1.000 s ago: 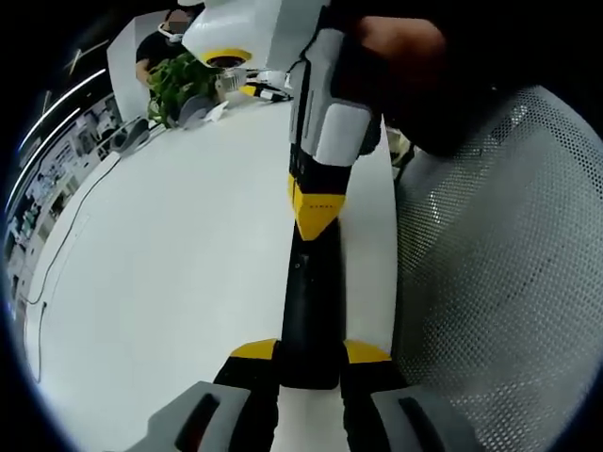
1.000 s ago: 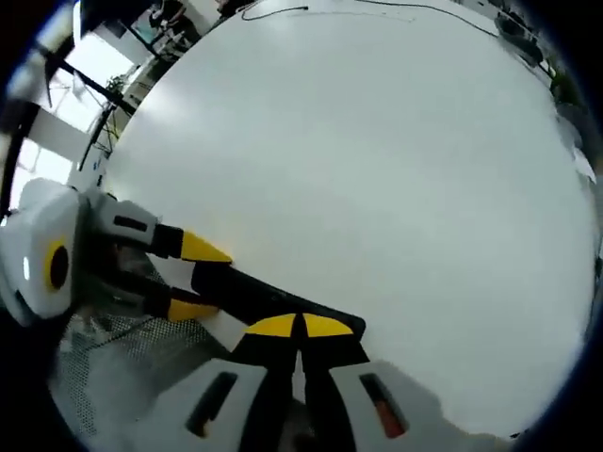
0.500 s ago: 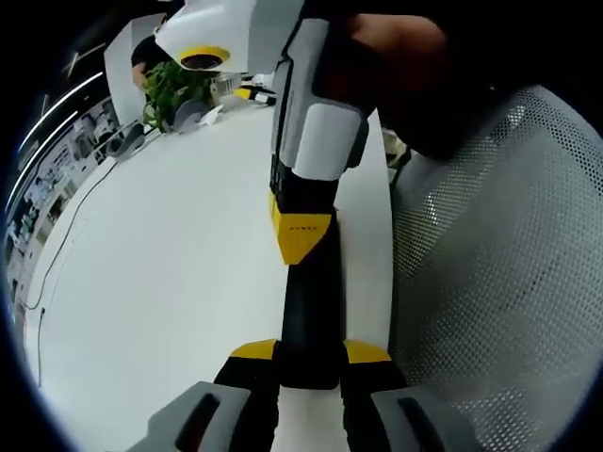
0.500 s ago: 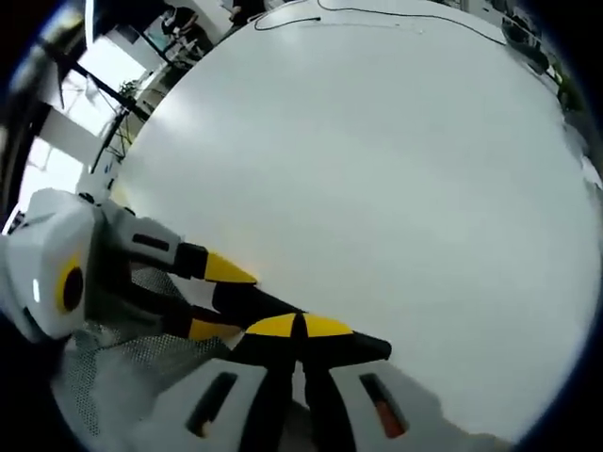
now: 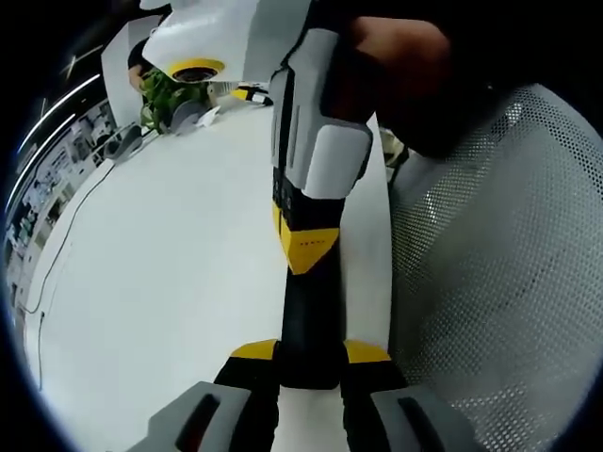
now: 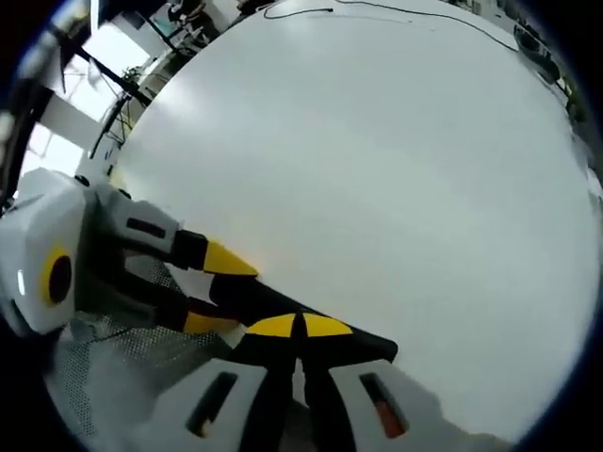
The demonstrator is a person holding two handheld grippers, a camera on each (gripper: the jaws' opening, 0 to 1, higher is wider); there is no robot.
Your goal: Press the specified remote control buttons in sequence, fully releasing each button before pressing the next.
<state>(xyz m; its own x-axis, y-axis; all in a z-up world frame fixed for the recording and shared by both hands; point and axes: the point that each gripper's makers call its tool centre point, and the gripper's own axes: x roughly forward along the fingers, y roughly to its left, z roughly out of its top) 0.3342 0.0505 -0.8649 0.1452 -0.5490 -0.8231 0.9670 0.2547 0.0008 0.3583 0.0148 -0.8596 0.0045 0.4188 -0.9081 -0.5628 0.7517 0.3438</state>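
White tabletop point(image 6: 377, 169) stretches wide beside a mesh chair back point(image 5: 499, 264), a potted plant point(image 5: 165, 89) at its far edge; the left gripper point(image 5: 311, 363) pinches one end of the black remote control point(image 5: 311, 311) while the right gripper point(image 6: 300, 328), jaws pressed together, bears on its face. A clean press likely means lifting fully clear before the next

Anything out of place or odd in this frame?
Nothing spilled or damaged. The black remote is clamped in the left gripper, held over the white table's edge, while the right gripper's closed tips press on it.
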